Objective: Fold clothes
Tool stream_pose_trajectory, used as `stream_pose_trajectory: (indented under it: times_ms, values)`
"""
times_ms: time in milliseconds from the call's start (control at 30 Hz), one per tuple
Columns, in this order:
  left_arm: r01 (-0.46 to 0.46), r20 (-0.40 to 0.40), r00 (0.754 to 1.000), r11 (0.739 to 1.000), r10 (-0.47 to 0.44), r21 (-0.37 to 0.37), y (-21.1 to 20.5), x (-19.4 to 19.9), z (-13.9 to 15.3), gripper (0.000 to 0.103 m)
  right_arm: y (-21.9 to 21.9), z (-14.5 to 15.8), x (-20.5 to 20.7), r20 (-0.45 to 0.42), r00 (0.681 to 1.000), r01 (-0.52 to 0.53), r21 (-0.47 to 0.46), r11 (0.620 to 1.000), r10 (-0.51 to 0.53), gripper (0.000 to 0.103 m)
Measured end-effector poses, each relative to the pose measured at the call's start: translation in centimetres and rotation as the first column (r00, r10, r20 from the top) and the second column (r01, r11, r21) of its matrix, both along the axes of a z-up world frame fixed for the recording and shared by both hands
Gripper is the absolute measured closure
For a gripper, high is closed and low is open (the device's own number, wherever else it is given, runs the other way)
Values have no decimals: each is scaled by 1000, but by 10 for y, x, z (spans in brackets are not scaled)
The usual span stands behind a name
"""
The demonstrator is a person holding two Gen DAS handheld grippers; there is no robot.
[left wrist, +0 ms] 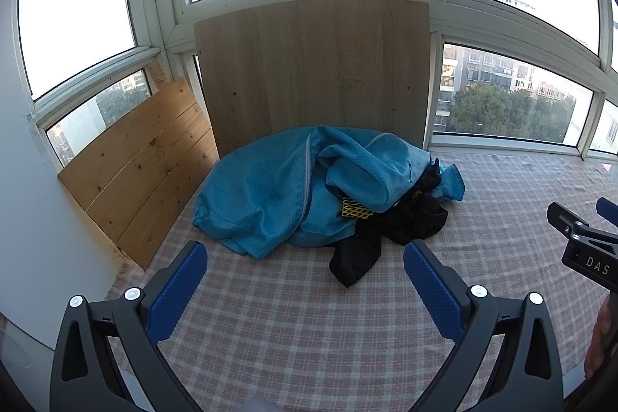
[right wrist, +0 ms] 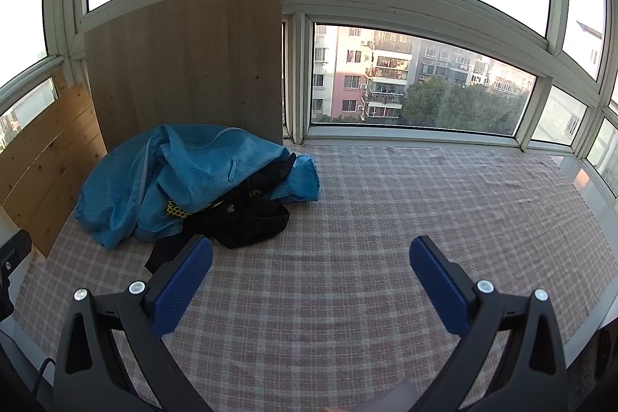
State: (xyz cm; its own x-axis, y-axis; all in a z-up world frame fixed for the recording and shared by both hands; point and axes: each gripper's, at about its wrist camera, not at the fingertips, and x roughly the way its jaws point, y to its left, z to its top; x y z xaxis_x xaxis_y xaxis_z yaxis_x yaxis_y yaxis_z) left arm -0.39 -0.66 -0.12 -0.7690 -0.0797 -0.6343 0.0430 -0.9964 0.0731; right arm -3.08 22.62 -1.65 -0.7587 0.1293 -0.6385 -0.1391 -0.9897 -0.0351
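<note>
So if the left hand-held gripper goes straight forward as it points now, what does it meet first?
Probably the black garment, whose near end lies almost on the line between the open fingers of the left hand-held gripper, with the blue garment just behind. Before that, only checked cloth. Depth is uncertain.

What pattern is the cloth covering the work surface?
Pale pink-and-white plaid on the cloth, clearest in the right wrist view.

Blue jacket (left wrist: 270, 192), black garment (left wrist: 390, 226), pink-white plaid cloth (left wrist: 309, 327).
</note>
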Motion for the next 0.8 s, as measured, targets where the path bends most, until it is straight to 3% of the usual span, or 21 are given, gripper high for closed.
stream_pose_trajectory:
  times_ms: [467,800]
  values:
    - [-27,-19,999,999,27,-35,-13,-11,-5,0,12,-9,-8,-3,1000,-13,-25,1000,13,0]
    - [-68,-58,996,994,63,-83,-37,-23,-7,0,48,-15,-28,-91,993,-97,-219,971,79,0]
